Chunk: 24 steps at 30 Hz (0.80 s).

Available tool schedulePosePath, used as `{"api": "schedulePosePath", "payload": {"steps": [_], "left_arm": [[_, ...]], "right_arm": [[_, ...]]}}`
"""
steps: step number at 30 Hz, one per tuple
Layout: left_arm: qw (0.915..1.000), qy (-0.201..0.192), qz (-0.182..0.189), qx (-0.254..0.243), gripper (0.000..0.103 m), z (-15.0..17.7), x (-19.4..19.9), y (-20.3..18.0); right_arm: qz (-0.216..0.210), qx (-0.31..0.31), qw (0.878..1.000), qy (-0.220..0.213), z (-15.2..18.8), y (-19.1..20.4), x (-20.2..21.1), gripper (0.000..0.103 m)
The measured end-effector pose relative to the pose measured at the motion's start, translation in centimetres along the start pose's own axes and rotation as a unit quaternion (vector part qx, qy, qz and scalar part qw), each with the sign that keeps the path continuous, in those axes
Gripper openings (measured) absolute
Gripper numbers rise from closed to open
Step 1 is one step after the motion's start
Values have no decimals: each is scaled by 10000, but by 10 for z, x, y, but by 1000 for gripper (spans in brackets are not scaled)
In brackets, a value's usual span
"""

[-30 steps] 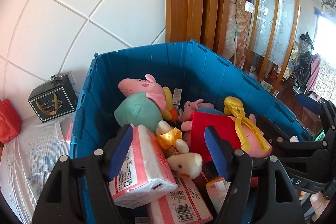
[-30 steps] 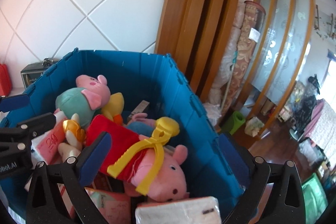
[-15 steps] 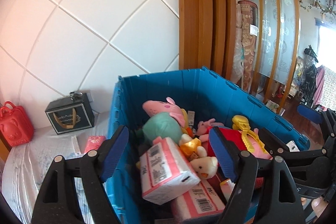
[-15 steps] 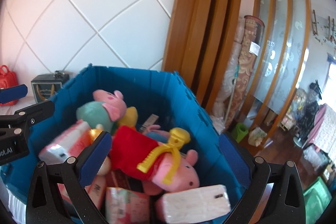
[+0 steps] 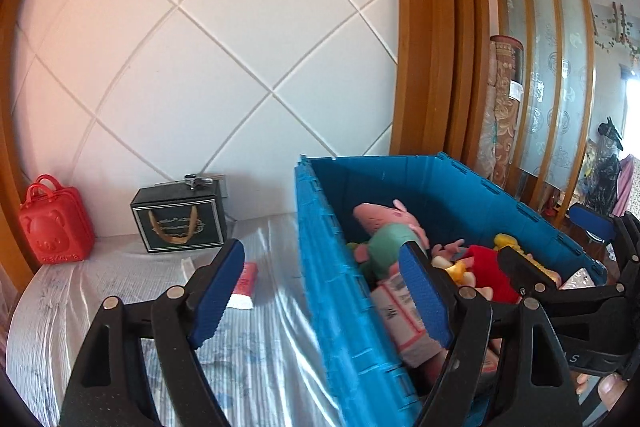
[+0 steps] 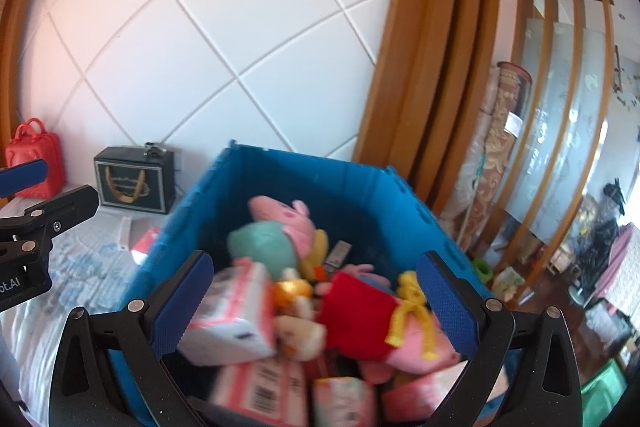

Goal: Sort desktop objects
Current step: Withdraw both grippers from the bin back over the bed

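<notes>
Blue crate (image 6: 360, 187): holding plush pigs (image 6: 280, 227), tissue packs (image 6: 232, 311). Left gripper (image 5: 320, 291): standing released, straddling crate wall. Right gripper (image 6: 316, 311): hanging released, empty, over contents.

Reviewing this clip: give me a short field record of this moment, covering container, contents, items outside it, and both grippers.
container: blue crate on a cloth-covered surface
contents: plush pigs, one in a red dress, one in a green dress; pink-and-white packs
outside crate: red case, black gift box, small pink pack
left gripper: open, empty, straddling the crate's wall
right gripper: open, empty, over the crate
</notes>
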<state>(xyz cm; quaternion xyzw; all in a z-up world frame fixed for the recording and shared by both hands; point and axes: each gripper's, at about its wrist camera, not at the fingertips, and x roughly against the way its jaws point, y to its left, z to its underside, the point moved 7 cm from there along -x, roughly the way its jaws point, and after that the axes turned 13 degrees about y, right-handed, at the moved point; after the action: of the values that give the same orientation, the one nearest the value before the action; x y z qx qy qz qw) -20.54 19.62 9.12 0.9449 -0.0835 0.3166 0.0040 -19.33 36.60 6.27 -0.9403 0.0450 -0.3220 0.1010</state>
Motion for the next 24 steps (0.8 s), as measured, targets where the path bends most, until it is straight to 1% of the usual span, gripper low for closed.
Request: {"api": "schedulePosePath", "payload": {"steps": [8, 10, 14, 20, 24], "left_arm": [[9997, 31, -181, 170, 80, 8, 9, 89], [9993, 79, -279, 240, 80, 12, 8, 117], [9971, 259, -591, 409, 80, 24, -3, 175], [9910, 585, -918, 777, 80, 43, -27, 251], [9856, 854, -1040, 1024, 80, 52, -53, 288]], "right_arm": [[-184, 126, 9997, -21, -15, 84, 12, 103], [-266, 150, 9995, -19, -18, 106, 14, 103], [-498, 183, 9986, 25, -26, 152, 11, 103], [-781, 367, 9958, 300, -37, 212, -19, 103], [-1034, 431, 9921, 560, -41, 250, -50, 103]]}}
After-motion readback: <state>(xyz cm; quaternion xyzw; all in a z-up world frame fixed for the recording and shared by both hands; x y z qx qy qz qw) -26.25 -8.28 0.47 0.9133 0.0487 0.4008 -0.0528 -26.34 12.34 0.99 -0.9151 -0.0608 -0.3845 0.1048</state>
